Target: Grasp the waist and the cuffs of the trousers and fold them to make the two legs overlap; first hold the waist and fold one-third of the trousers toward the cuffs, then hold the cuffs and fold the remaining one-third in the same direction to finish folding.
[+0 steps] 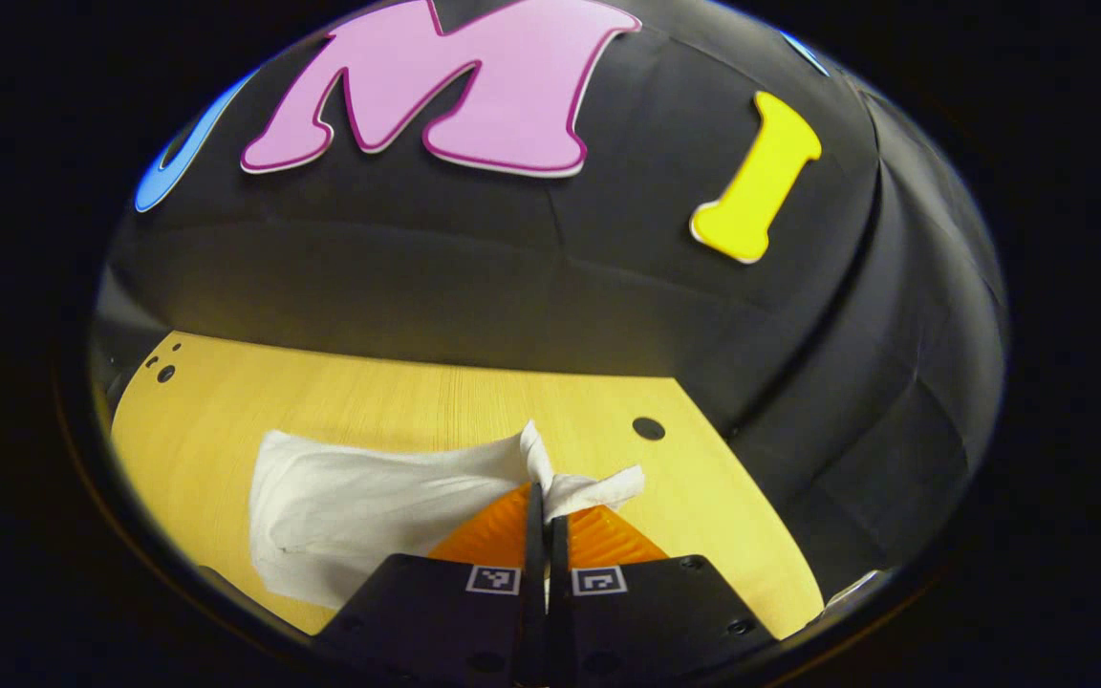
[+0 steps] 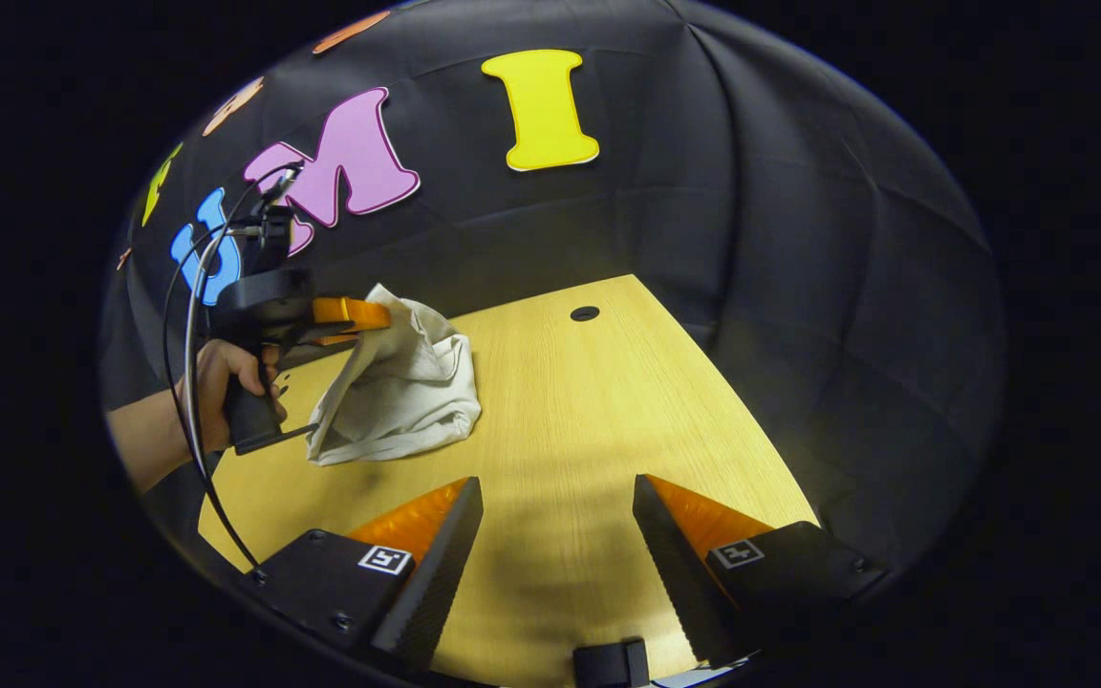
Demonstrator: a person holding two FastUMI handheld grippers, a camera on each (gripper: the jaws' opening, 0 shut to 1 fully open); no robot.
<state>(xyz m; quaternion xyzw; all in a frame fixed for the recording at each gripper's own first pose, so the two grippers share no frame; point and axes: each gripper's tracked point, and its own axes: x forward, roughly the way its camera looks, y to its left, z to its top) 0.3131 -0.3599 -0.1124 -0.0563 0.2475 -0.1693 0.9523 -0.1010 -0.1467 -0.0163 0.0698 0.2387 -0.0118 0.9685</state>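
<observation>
Left gripper view: my left tongs [image 1: 545, 502] are clamped on a fold of the white trousers [image 1: 359, 506], which trail off to their left on the bench [image 1: 398, 392].

Right gripper view: my right tongs [image 2: 558, 516] gape wide over bare bench, trousers well ahead-left, pinched by the left tongs, in a hand [image 2: 216, 387].

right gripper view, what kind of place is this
Probably a staged recording booth rather than a home: black cloth walls close around a bare wooden table, and a hand holds cabled tongs pinching pale trousers.
</observation>
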